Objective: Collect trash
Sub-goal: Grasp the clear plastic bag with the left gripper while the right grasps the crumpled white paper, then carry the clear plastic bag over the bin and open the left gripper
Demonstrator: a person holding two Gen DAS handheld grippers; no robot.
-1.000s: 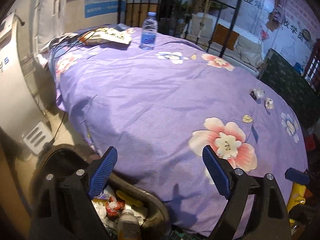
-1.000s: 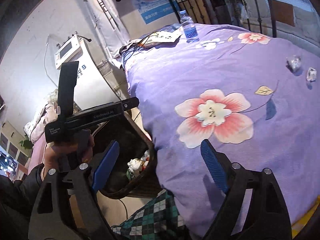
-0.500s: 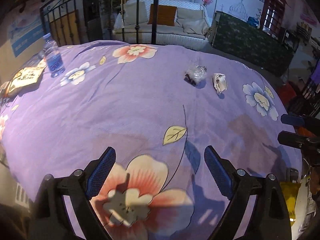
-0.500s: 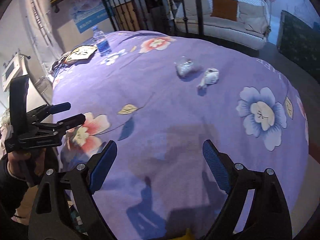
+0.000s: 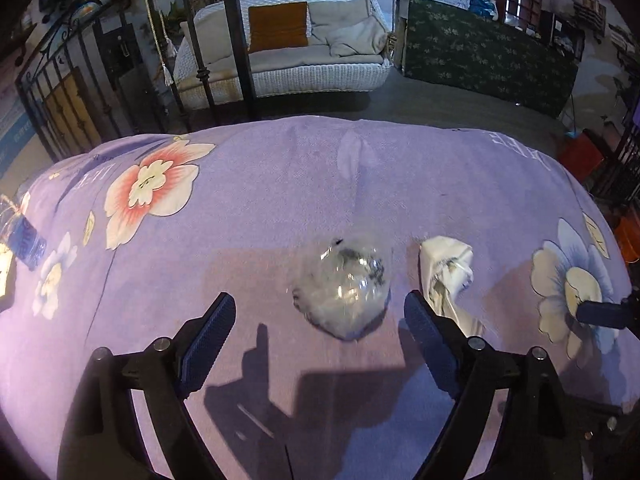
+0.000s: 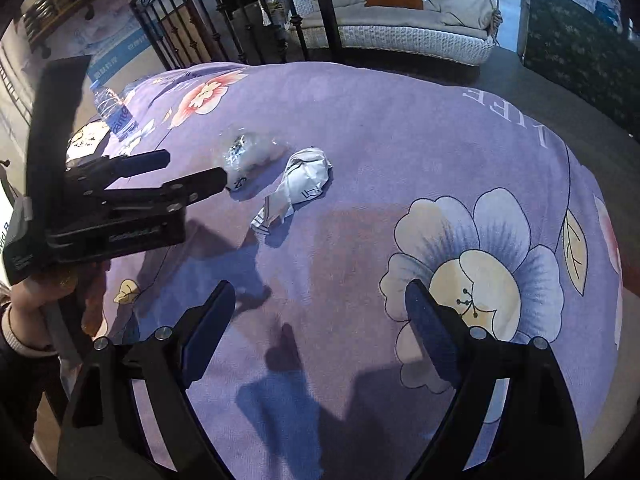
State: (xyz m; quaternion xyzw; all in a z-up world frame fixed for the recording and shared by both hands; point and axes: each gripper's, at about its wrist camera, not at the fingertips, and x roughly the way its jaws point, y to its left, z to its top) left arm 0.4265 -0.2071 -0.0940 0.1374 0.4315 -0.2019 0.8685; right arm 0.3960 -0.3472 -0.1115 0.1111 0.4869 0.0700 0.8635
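Observation:
A crumpled clear plastic wrapper [image 5: 345, 288] lies on the purple flowered bedspread [image 5: 280, 184], just ahead of my open left gripper [image 5: 320, 320] and a little right of its centre line. A crumpled white paper [image 5: 446, 276] lies beside it, by the right finger. In the right wrist view the wrapper [image 6: 250, 152] and the paper [image 6: 298, 184] lie side by side, with the left gripper [image 6: 196, 172] open around the wrapper's near side. My right gripper [image 6: 320, 312] is open and empty, nearer than the paper, above a blue flower print.
A water bottle [image 6: 114, 114] and a printed paper [image 6: 86, 142] lie at the bed's far left. A black iron bed frame [image 5: 236, 40], a white wicker sofa [image 5: 288, 64] and a dark green panel [image 5: 488, 56] stand beyond the bed.
Both grippers have swung from the bin at the bedside across the bed to the two pieces of trash. The left one now reaches the wrapper. Both stay open.

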